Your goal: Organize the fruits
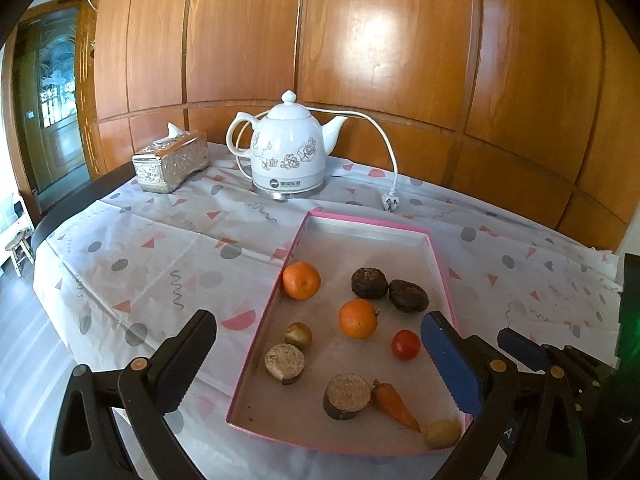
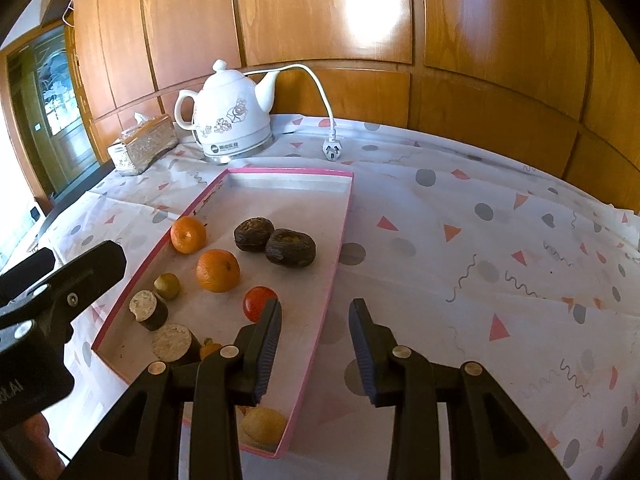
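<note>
Fruits fill pink tray (image 1: 438,258); kettle (image 1: 288,148) behind; both grippers (image 1: 320,364) (image 2: 314,354) wide, empty.

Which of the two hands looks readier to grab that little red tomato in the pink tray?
Probably the right. The right gripper is open, one of its fingers right beside the tomato. The left gripper is open too, spread wide over the tray.

The tray (image 1: 436,248) is pink-rimmed with a white floor. In it: two oranges (image 1: 301,280) — bright orange — a red tomato (image 1: 406,345), two dark brown fruits (image 1: 369,283), an orange carrot (image 1: 394,404), a yellow fruit (image 1: 443,433). The cloth (image 1: 132,264) is white with pink triangles, grey dots and squiggles. The kettle (image 1: 286,148) is white, flower-patterned.
</note>
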`<state>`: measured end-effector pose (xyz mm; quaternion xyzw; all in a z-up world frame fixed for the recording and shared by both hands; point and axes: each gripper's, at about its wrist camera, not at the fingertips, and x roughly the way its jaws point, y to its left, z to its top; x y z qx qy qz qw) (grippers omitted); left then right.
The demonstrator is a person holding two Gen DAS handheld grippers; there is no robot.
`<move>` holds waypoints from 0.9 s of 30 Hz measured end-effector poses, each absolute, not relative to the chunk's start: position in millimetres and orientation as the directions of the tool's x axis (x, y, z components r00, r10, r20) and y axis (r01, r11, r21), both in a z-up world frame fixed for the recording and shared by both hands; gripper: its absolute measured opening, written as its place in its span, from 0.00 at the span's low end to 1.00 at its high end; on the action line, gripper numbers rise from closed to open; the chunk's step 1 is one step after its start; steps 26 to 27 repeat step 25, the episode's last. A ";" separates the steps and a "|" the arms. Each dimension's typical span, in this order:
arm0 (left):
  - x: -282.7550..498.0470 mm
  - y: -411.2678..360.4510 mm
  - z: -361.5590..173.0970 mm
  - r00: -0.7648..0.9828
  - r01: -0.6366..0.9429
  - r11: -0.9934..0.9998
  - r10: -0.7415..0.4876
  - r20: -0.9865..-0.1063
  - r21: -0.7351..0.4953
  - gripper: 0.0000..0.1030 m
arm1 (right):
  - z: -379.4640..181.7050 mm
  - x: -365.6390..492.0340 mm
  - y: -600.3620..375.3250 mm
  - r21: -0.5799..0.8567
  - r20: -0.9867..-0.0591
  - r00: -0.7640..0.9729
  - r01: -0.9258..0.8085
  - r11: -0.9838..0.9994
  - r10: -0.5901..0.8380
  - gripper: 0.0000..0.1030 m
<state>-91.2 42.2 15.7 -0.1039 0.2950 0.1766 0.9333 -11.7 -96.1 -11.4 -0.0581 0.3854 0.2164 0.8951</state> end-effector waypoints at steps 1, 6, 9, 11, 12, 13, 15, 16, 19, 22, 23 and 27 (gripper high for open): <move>-92.0 42.2 15.7 0.763 -0.393 0.915 0.272 -0.586 -0.087 1.00 | -11.1 -12.1 -95.9 0.062 -0.714 0.610 -0.433 0.899 0.343 0.34; -93.3 43.3 16.0 0.761 -0.401 0.912 0.278 -0.586 -0.089 1.00 | -9.7 -14.0 -93.9 0.057 -0.711 0.614 -0.434 0.899 0.341 0.34; -94.1 42.8 15.8 0.761 -0.399 0.913 0.278 -0.587 -0.085 1.00 | -9.8 -14.0 -92.8 0.056 -0.713 0.613 -0.434 0.899 0.340 0.34; -94.2 42.2 15.5 0.761 -0.396 0.915 0.278 -0.586 -0.080 1.00 | -9.6 -14.0 -93.3 0.055 -0.712 0.614 -0.435 0.899 0.341 0.34; -94.0 42.1 15.4 0.761 -0.394 0.916 0.278 -0.586 -0.078 1.00 | -9.6 -14.0 -93.1 0.055 -0.713 0.613 -0.435 0.899 0.340 0.34; -93.8 42.2 15.3 0.761 -0.395 0.915 0.277 -0.587 -0.080 1.00 | -9.6 -14.2 -93.3 0.055 -0.713 0.613 -0.435 0.899 0.341 0.34; -94.0 42.7 15.2 0.759 -0.394 0.915 0.272 -0.591 -0.085 1.00 | -9.6 -14.7 -93.2 0.055 -0.714 0.612 -0.436 0.898 0.341 0.34; -94.0 42.7 15.4 0.759 -0.394 0.915 0.272 -0.591 -0.085 1.00 | -9.8 -14.8 -93.2 0.054 -0.714 0.612 -0.437 0.898 0.341 0.34; -94.1 42.4 15.7 0.762 -0.391 0.916 0.270 -0.588 -0.085 1.00 | -10.6 -14.6 -93.6 0.054 -0.716 0.610 -0.437 0.898 0.340 0.34; -95.8 41.7 15.9 0.771 -0.390 0.917 0.273 -0.576 -0.086 0.99 | -11.9 -14.2 -93.5 0.054 -0.718 0.608 -0.436 0.898 0.338 0.34; -95.6 41.4 15.5 0.771 -0.384 0.919 0.265 -0.579 -0.092 0.99 | -11.8 -14.2 -93.8 0.055 -0.717 0.609 -0.435 0.899 0.339 0.34; -95.4 40.4 14.9 0.771 -0.380 0.920 0.256 -0.582 -0.099 0.99 | -11.0 -14.4 -94.7 0.056 -0.714 0.612 -0.435 0.898 0.341 0.34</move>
